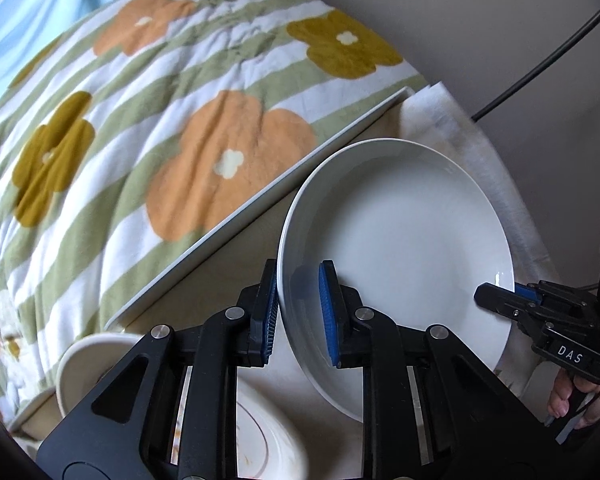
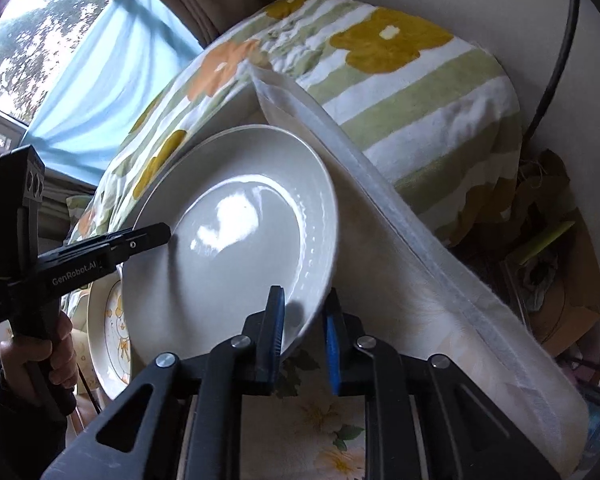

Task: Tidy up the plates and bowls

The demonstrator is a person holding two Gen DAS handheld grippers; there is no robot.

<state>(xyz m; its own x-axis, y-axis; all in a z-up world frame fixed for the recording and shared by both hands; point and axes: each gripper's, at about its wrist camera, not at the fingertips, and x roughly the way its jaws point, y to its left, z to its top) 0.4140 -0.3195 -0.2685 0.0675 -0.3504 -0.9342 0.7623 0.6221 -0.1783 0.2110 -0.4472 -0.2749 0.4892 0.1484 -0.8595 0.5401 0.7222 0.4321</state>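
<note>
White plate [image 1: 404, 236] gripped at opposite rim edges by left gripper [image 1: 298, 308] and right gripper [image 2: 304, 332], both clamped narrow.

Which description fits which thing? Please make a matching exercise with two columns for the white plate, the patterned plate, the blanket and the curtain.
1. white plate
2. patterned plate
3. blanket
4. curtain

a. light blue, by the window
b. green and white stripes with flowers
c. gripped at its rim from two sides
d. lies partly under another plate

Pairs: 1-c, 2-d, 3-b, 4-a
</note>
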